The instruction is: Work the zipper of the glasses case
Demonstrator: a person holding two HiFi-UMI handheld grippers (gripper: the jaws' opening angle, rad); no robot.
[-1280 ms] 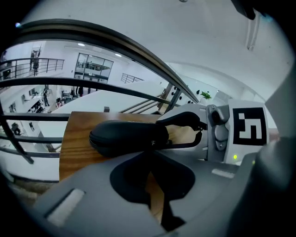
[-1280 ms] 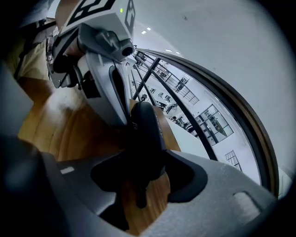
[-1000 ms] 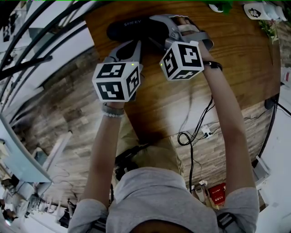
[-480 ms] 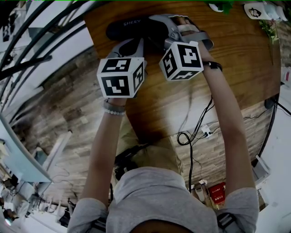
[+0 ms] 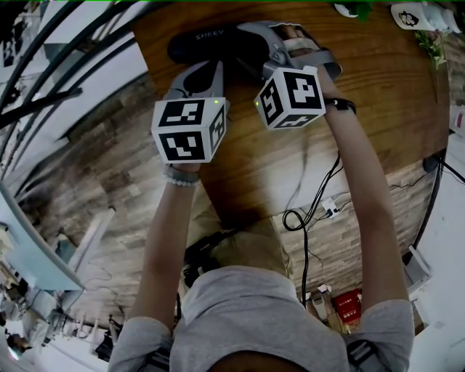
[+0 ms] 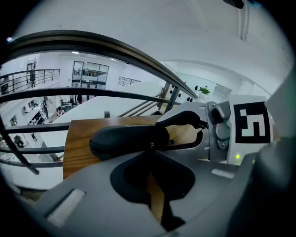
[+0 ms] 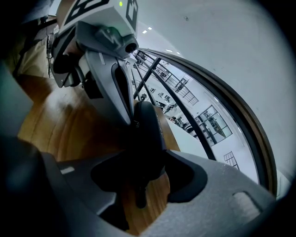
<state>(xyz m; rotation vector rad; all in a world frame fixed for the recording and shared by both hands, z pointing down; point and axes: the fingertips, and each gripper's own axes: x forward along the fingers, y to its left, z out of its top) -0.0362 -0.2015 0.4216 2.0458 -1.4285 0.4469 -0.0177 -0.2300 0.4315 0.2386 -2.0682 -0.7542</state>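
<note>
The black glasses case lies near the far left corner of the wooden table. My left gripper reaches up to the case's near side. In the left gripper view, its jaws are shut right at the small silver zipper pull on the case. My right gripper comes in from the right, shut on the case's right end. The right gripper view shows the case wedged between those jaws, with the left gripper's fingertips touching its seam.
The table's left edge runs close beside the case, with dark railing bars and a drop beyond it. White items and a plant sit at the far right corner. Cables lie on the floor below the near edge.
The left gripper's cube swung slightly right, then back left. The case edged a little to the left. The right gripper stayed in place on the case.
</note>
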